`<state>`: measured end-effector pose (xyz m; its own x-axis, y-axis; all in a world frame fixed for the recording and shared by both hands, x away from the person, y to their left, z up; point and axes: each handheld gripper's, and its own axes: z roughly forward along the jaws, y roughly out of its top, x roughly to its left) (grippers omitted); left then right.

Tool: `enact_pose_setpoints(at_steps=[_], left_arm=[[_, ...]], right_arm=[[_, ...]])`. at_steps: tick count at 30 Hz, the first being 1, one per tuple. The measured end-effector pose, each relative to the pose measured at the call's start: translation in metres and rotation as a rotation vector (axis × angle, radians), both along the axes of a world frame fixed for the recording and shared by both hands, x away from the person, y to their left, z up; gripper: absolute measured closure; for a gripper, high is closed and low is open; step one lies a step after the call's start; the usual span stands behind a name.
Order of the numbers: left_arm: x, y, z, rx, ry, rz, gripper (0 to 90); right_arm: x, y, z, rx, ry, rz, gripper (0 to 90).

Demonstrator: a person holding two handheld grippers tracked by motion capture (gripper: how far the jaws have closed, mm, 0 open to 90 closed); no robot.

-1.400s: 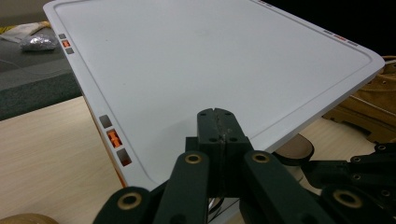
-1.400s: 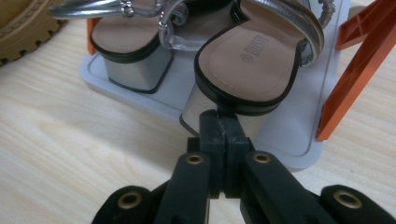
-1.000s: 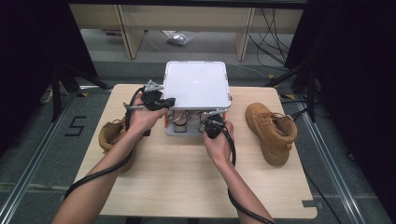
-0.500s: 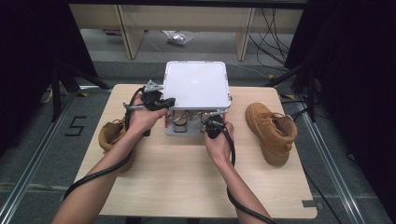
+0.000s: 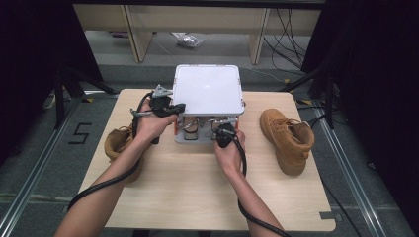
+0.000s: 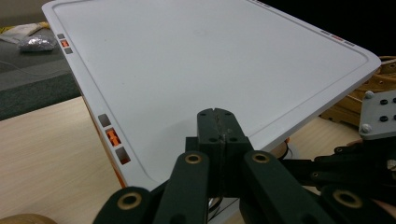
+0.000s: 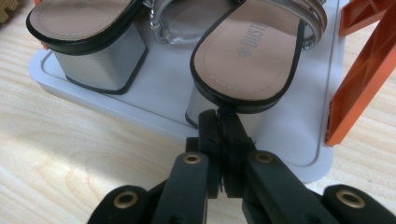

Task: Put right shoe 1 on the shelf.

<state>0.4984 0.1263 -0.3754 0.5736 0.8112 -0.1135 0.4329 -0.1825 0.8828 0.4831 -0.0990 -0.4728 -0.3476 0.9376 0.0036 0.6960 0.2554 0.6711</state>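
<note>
My right gripper (image 7: 218, 140), jaws closed and empty, points at the sandal (image 7: 254, 51) heel just above it. The sandal runs lengthwise toward the top of the frame. My left gripper (image 6: 218, 135), also closed, rests over the white lid (image 6: 210, 60).

A pale, matt wood grain is shown by the light rectangular wooden desk (image 5: 188, 197); a smooth, faintly sheened plastic is seen on the white square tray lid (image 6: 205, 60), with small orange plastic clips (image 6: 112, 137) set along its edge; matt, ribbed plastic is shown by the orange support post (image 7: 369, 79); the block-heeled sandals (image 7: 252, 56) are lined with smooth tan leather-like insoles, edged in black, and their heels are faced with a brushed silvery finish; a matt, napped tan leather is suggested on the lace-up boot (image 5: 289, 138); both black claws (image 7: 219, 122) are seen as matt plastic with brassy metal rivets.
</note>
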Motion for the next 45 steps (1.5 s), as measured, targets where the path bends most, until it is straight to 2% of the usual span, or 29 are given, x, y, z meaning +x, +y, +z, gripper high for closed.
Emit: enact_pose_setpoints(at_steps=[3, 7, 8, 9, 15, 16, 18, 22, 23, 25, 26, 27, 28, 29, 31, 33, 39, 41, 42, 45], left_arm=[[0.0, 0.0, 0.0, -0.003, 0.001, -0.001, 89.8], [0.0, 0.0, 0.0, -0.002, 0.0, -0.001, 89.8], [0.0, 0.0, 0.0, -0.001, 0.0, -0.001, 89.8], [0.0, 0.0, 0.0, -0.002, 0.0, -0.001, 89.8], [0.0, 0.0, -0.001, -0.011, -0.005, 0.0, 89.6], [0.0, 0.0, -0.001, -0.012, -0.006, -0.001, 89.6], [0.0, 0.001, -0.001, -0.015, -0.007, -0.001, 89.3], [0.0, 0.003, 0.002, -0.012, 0.01, -0.001, 86.9], [-0.001, 0.004, 0.003, -0.027, 0.01, 0.001, 84.9], [-0.004, 0.006, 0.007, -0.031, 0.005, 0.005, 81.7], [-0.004, 0.006, 0.007, -0.031, 0.005, 0.005, 80.0], [-0.005, 0.009, 0.009, -0.036, -0.003, 0.0, 78.3], [-0.01, 0.012, 0.014, -0.034, -0.012, 0.017, 77.2], [-0.012, 0.015, 0.016, -0.033, -0.019, 0.018, 75.8], [-0.015, 0.017, 0.018, -0.028, -0.016, 0.023, 72.5], [-0.022, 0.025, 0.021, -0.036, -0.002, 0.019, 67.3], [-0.037, 0.043, 0.024, -0.04, -0.003, 0.056, 61.1], [-0.04, 0.05, 0.025, -0.047, 0.0, 0.071, 60.0], [-0.042, 0.053, 0.025, -0.048, 0.005, 0.078, 59.0], [-0.046, 0.062, 0.027, -0.048, 0.012, 0.09, 57.5]], right_arm=[[0.0, 0.0, 0.0, 0.01, 0.002, -0.001, 86.6], [-0.003, -0.002, 0.002, 0.024, 0.002, 0.014, 78.2], [-0.005, -0.002, 0.003, 0.039, 0.006, 0.009, 74.7], [-0.006, -0.005, 0.005, 0.044, 0.005, 0.024, 66.6], [-0.03, -0.023, 0.018, 0.102, 0.003, 0.054, 59.4], [-0.034, -0.028, 0.019, 0.098, -0.007, 0.065, 58.6], [-0.042, -0.036, 0.02, 0.114, 0.012, 0.062, 58.3], [-0.055, -0.053, 0.017, 0.126, -0.009, 0.073, 50.5], [-0.057, -0.058, 0.016, 0.146, -0.019, 0.087, 50.4], [-0.064, -0.066, 0.015, 0.185, -0.003, 0.075, 51.3], [-0.064, -0.066, 0.015, 0.185, -0.003, 0.075, 51.3], [-0.07, -0.074, 0.013, 0.201, -0.035, 0.081, 55.4], [-0.072, -0.075, 0.012, 0.234, -0.044, 0.069, 56.7], [-0.074, -0.079, 0.011, 0.241, -0.049, 0.072, 57.5], [-0.08, -0.082, 0.009, 0.237, -0.062, 0.07, 56.4], [-0.084, -0.085, 0.007, 0.282, -0.069, 0.088, 54.3], [-0.095, -0.086, 0.007, 0.253, -0.073, 0.102, 54.9], [-0.097, -0.084, 0.007, 0.281, -0.064, 0.099, 55.5], [-0.096, -0.085, 0.007, 0.268, -0.079, 0.11, 55.7], [-0.099, -0.081, 0.01, 0.284, -0.066, 0.096, 55.5]])
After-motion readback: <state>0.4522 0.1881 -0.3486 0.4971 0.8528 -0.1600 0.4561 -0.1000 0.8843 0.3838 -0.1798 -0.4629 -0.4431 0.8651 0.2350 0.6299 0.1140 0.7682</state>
